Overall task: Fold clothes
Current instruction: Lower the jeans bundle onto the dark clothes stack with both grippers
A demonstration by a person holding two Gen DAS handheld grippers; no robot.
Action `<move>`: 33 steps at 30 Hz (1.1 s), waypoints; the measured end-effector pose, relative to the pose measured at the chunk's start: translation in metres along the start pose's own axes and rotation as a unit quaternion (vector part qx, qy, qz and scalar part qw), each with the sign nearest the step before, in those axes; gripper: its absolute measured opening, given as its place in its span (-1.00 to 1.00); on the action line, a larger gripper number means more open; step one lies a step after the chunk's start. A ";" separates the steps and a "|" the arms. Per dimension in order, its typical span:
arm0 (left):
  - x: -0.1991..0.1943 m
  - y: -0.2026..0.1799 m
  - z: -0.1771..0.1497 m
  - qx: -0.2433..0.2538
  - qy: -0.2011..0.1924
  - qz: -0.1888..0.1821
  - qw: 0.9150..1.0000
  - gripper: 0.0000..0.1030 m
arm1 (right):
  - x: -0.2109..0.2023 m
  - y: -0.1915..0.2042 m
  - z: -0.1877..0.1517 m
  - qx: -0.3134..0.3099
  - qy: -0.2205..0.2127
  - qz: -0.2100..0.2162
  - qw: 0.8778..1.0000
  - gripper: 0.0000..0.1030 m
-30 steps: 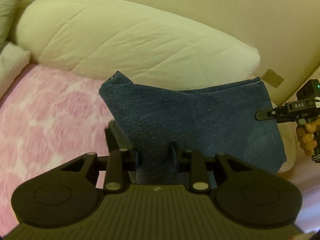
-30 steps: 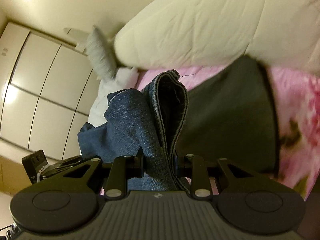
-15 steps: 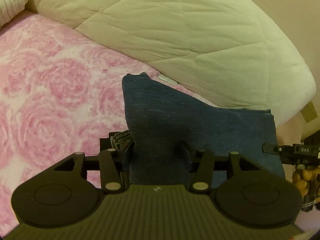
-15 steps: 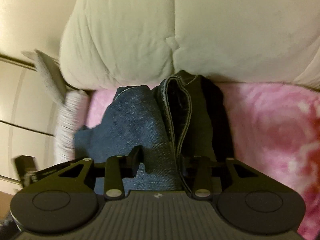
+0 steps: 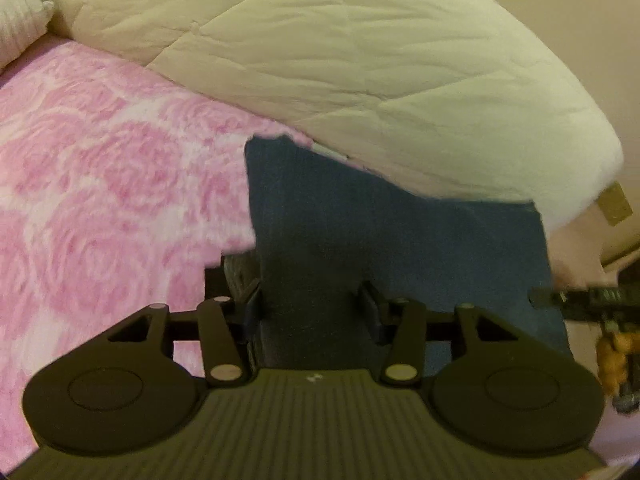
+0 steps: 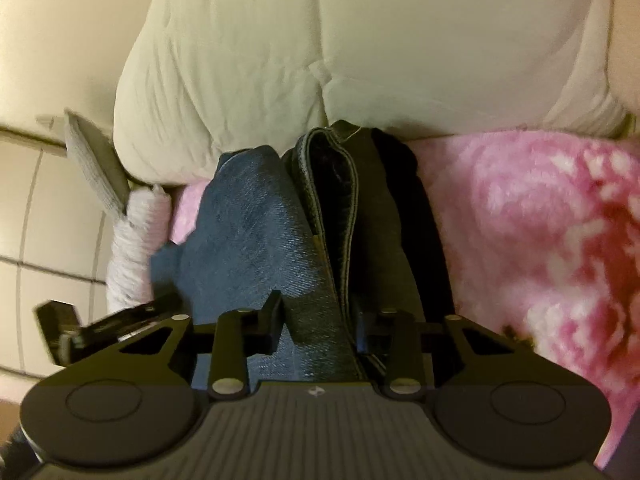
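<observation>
At 9 o'clock of my left view the pink rose blanket (image 5: 100,180) covers the bed, and a white knitted thing (image 5: 20,28) sits at 10 o'clock. My left gripper (image 5: 312,306) is at 6 o'clock. Its jaws have just been opening, and the jeans (image 5: 400,248) lie between them, but the pads seem not to press, so I count this side as released. The jeans lie flat on the blanket from the centre toward 3 o'clock, as one folded block with straight edges.

My right gripper (image 6: 320,320) has just been closing its jaws. A thick bundle of denim fills the gap, and the pads seem to pinch it. At this end the layers stand up loose and the seam gapes open at 12 o'clock.

I judge that one fold is laid down and not yet flattened. This end must still be smoothed, and perhaps another fold is needed.

The cream duvet (image 5: 340,60) bulges from 12 to 2 o'clock and touches the far edge of the jeans, so little room is left there. A grey cloth (image 6: 92,160) hangs at 9 o'clock in the right view.
</observation>
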State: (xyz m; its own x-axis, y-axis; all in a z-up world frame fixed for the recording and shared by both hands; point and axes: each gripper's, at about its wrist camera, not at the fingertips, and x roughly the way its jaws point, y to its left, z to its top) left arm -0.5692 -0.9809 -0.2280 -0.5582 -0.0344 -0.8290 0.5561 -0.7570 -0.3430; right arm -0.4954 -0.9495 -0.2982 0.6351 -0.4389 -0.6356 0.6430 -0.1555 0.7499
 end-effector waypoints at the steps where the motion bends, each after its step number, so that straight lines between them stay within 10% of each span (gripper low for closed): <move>1: -0.003 -0.001 -0.007 -0.001 0.000 -0.001 1.000 -0.04 | 0.000 0.001 0.000 -0.005 0.001 -0.004 1.000 -0.39; 10: -0.015 -0.015 -0.006 0.026 -0.018 -0.012 0.999 -0.37 | -0.012 0.021 -0.002 0.023 -0.014 -0.021 0.999 -0.57; 26: 0.013 -0.007 -0.011 0.042 -0.019 -0.005 0.999 -0.17 | -0.015 0.008 -0.027 -0.008 -0.028 -0.021 0.999 -0.55; 33: -0.029 -0.005 -0.023 0.063 -0.035 -0.005 0.997 -0.19 | -0.033 0.012 -0.035 -0.013 -0.048 -0.041 0.998 -0.11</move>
State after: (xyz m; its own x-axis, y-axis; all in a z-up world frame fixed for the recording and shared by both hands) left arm -0.5418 -0.9611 -0.2123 -0.6070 -0.0693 -0.7917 0.4714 -0.8334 -0.2885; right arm -0.4937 -0.9055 -0.2746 0.5357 -0.5092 -0.6736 0.7031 -0.1728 0.6898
